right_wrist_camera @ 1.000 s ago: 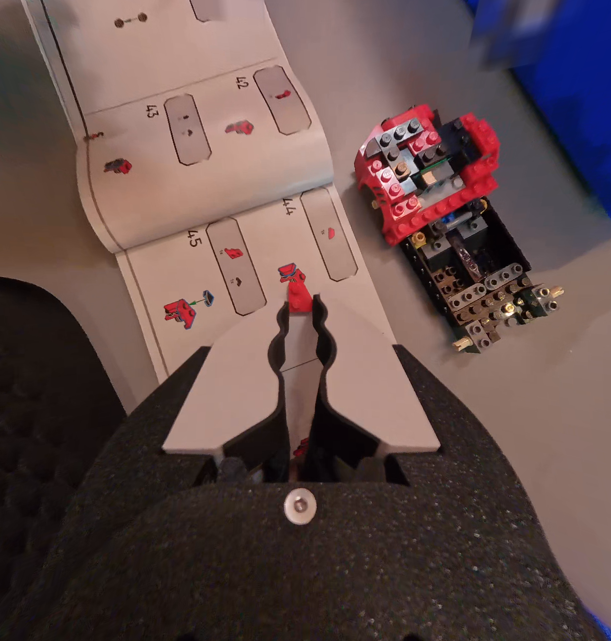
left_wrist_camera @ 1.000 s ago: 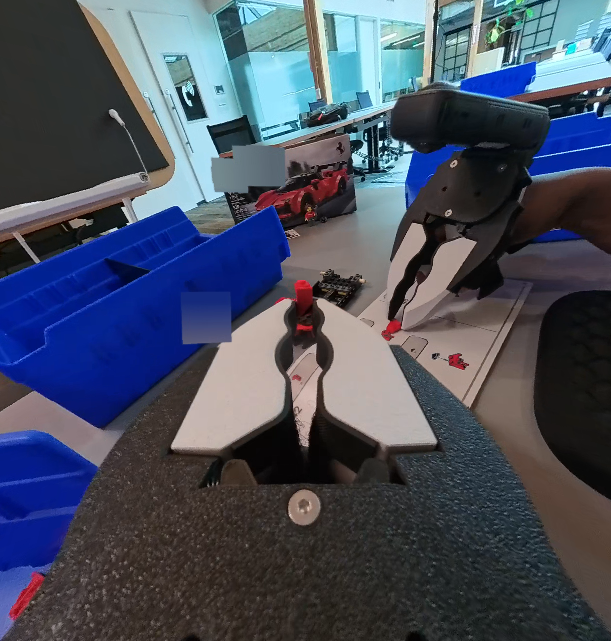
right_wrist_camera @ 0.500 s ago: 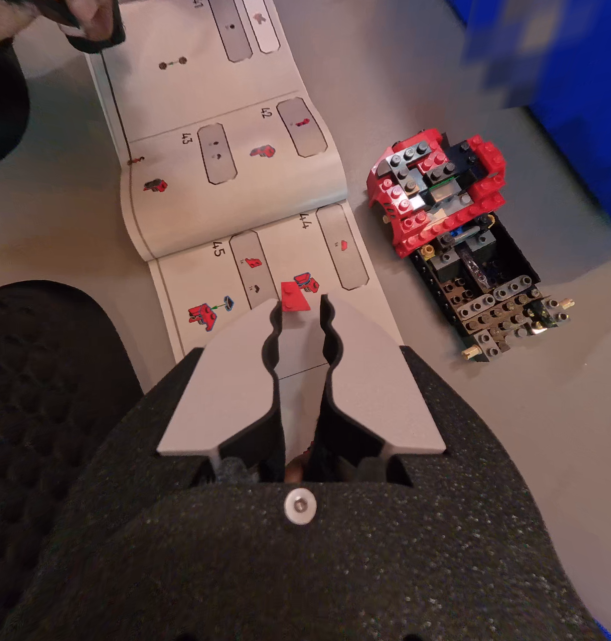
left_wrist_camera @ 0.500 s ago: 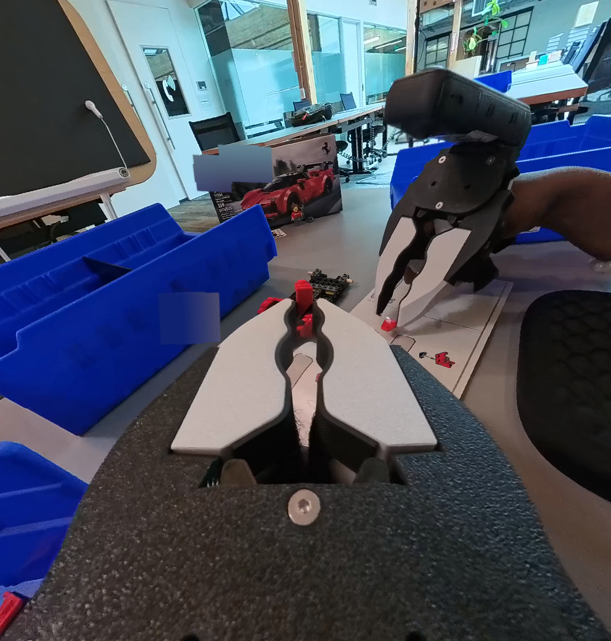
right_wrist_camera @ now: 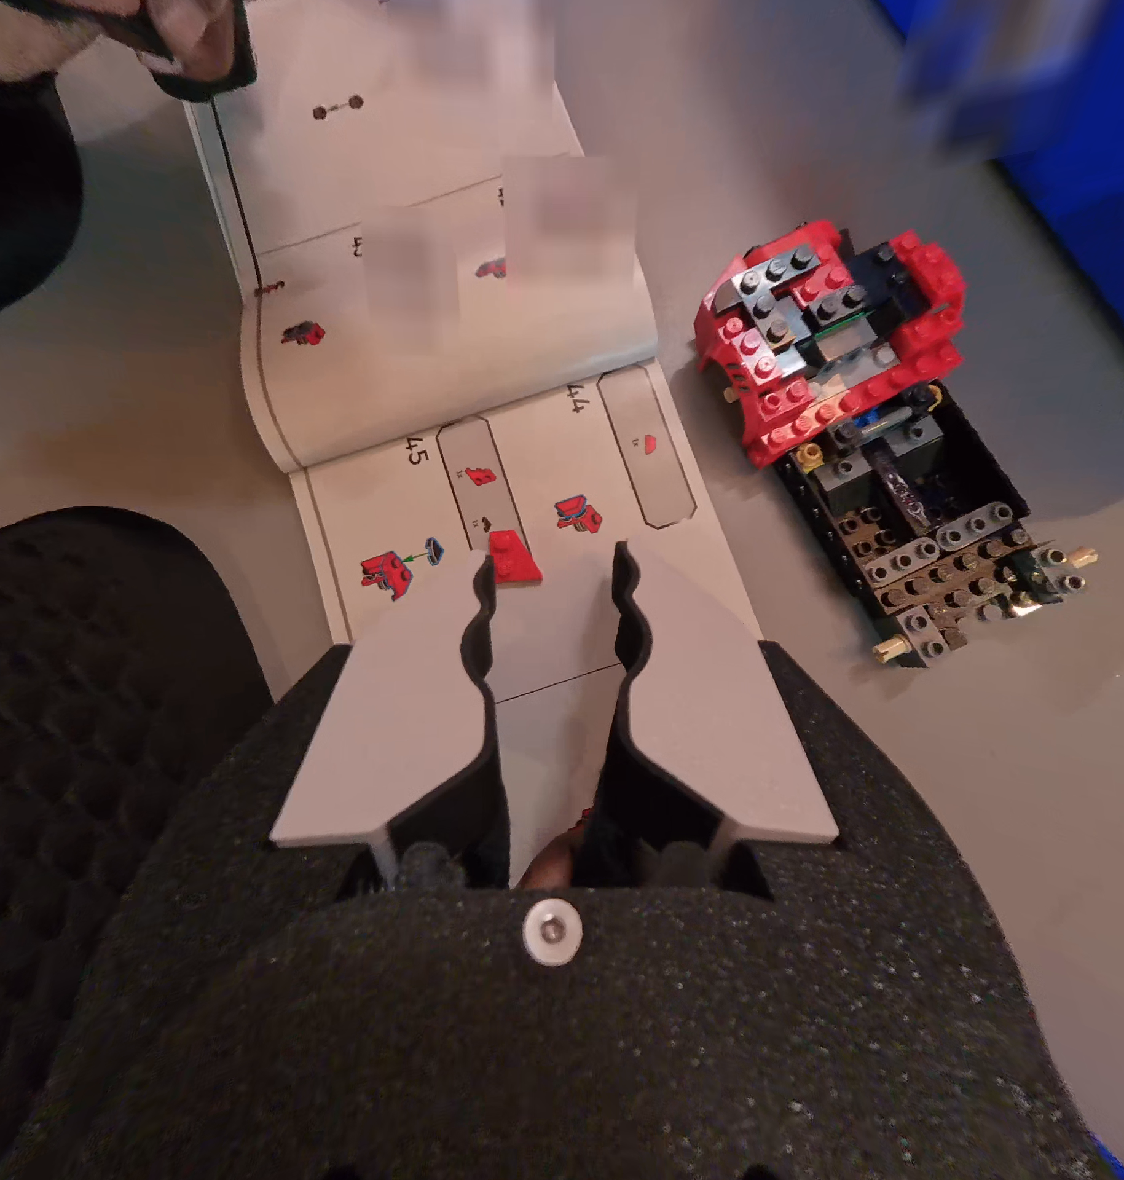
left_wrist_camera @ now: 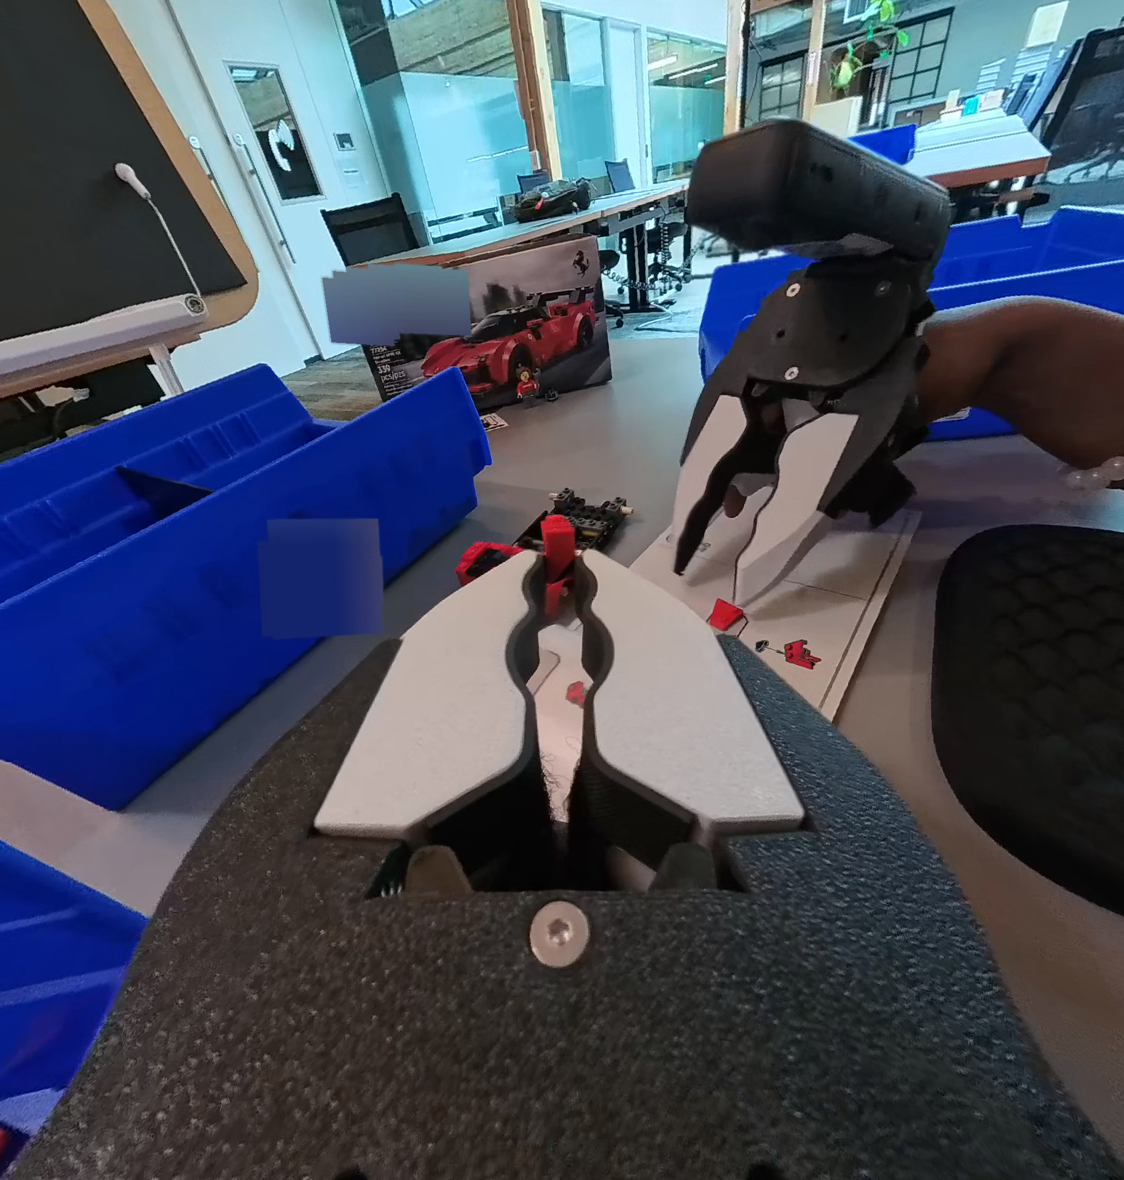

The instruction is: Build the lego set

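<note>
The right gripper (right_wrist_camera: 553,555) now has its jaws wide apart and holds nothing. A second ago they were pressed together on the small red plate (right_wrist_camera: 513,557); half a second ago they had started to open. The plate now lies flat on the near page of the open instruction booklet (right_wrist_camera: 418,357), just beside the tip of the left finger and apart from the right one. In the left wrist view the same plate (left_wrist_camera: 725,614) shows on the paper under the raised right gripper (left_wrist_camera: 712,562).

The left gripper (left_wrist_camera: 556,568) has not changed: its jaws are together on a small red sub-assembly (left_wrist_camera: 558,555), which stands up between the tips.

The half-built car (right_wrist_camera: 865,408), red body at the far end and black chassis near, lies on the grey table (right_wrist_camera: 929,798) to the right of the booklet, well apart from both grippers. A blue bin (left_wrist_camera: 214,543) stands at the left.

I judge that the plate was put down on purpose, perhaps to take it again at a better angle. It is thin and flat on paper, so it may be difficult to pick up. The joining with the sub-assembly is not yet done.
</note>
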Available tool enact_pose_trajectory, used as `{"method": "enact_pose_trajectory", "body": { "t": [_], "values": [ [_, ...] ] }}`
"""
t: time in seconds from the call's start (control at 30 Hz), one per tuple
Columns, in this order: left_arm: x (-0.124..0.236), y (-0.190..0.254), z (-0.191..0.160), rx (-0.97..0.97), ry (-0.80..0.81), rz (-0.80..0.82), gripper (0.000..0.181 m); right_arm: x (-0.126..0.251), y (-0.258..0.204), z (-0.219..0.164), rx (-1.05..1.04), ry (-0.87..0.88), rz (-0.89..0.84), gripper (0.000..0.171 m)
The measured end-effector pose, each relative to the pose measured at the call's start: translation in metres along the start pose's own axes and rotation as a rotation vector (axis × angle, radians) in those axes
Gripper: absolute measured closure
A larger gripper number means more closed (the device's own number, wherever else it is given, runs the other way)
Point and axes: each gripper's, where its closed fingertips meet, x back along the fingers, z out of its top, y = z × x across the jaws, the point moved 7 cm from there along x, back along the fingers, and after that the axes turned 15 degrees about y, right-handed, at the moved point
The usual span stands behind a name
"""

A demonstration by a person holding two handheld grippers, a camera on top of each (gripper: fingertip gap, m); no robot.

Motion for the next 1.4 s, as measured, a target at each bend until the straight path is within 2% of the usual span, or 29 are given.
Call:
{"method": "enact_pose_trajectory", "body": {
  "t": [0.2, 0.27, 0.37, 0.47, 0.83, 0.93, 1.07, 1.13, 1.2, 1.3, 1.4],
  "values": [
    [-0.002, 0.01, 0.006, 0.024, 0.091, -0.115, 0.174, 0.003, -0.003, 0.006, -0.016, 0.068, 0.055, 0.131],
    [-0.002, 0.014, 0.008, 0.052, 0.129, -0.165, 0.174, 0.007, -0.014, 0.025, -0.021, 0.245, 0.143, 0.137],
    [-0.002, 0.02, 0.014, 0.128, 0.208, -0.247, 0.174, 0.019, -0.036, 0.062, -0.005, 0.605, 0.295, 0.147],
    [-0.002, 0.028, 0.016, 0.228, 0.246, -0.358, 0.174, 0.025, -0.05, 0.078, 0.028, 0.792, 0.373, 0.155],
    [-0.002, 0.033, 0.019, 0.289, 0.277, -0.418, 0.174, 0.013, -0.05, 0.073, -0.027, 0.824, 0.467, 0.156],
    [-0.003, 0.035, 0.019, 0.292, 0.269, -0.433, 0.174, 0.01, -0.052, 0.072, -0.019, 0.815, 0.492, 0.162],
    [-0.003, 0.033, 0.019, 0.297, 0.265, -0.416, 0.168, 0.012, -0.05, 0.073, 0.001, 0.82, 0.431, 0.163],
    [-0.004, 0.029, 0.019, 0.253, 0.253, -0.356, 0.163, 0.013, -0.044, 0.076, -0.034, 0.849, 0.357, 0.163],
    [-0.003, 0.021, 0.017, 0.1, 0.213, -0.22, 0.159, 0.014, -0.035, 0.079, -0.126, 0.889, 0.202, 0.163],
    [0.001, 0.012, 0.019, -0.252, 0.152, -0.007, 0.162, 0.017, -0.031, 0.08, -0.254, 0.9, -0.094, 0.163],
    [0.0, 0.023, 0.025, -0.465, 0.139, 0.03, 0.165, 0.019, -0.042, 0.083, -0.381, 0.992, -0.211, 0.163]
  ]
}}
